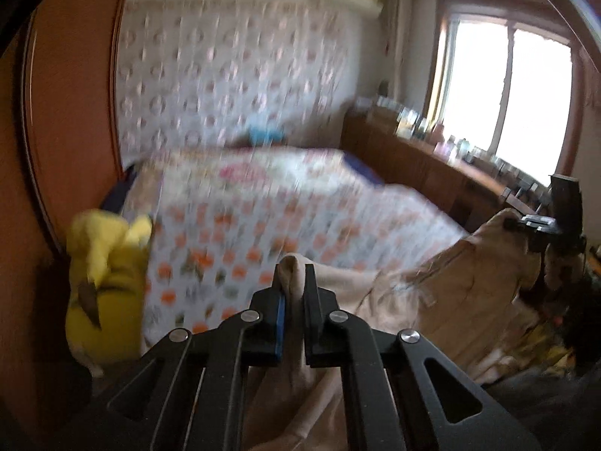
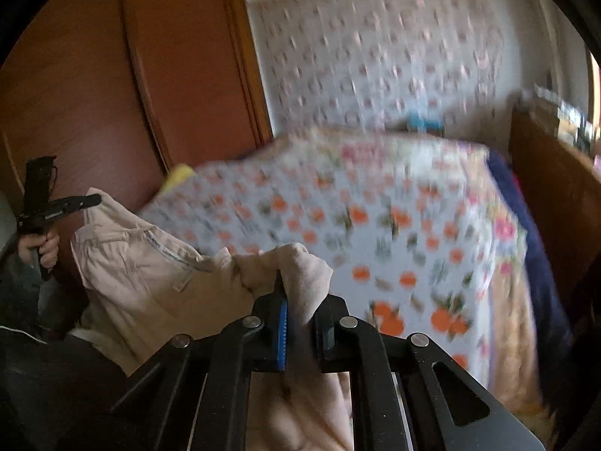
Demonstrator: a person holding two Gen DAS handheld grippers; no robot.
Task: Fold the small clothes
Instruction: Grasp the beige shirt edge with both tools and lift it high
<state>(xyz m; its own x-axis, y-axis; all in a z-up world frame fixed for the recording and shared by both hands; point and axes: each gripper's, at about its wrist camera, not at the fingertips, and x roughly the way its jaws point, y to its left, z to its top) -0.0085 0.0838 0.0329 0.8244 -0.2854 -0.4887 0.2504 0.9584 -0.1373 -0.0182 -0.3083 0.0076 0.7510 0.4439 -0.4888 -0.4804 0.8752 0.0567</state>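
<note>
Left wrist view: my left tool [image 1: 295,282] is clamped on a corner of the beige garment [image 1: 432,300], lifted above the bed [image 1: 263,218] | Right wrist view: my right tool [image 2: 300,293] is clamped on the garment's other corner; the fabric stretches between both tools.
</note>
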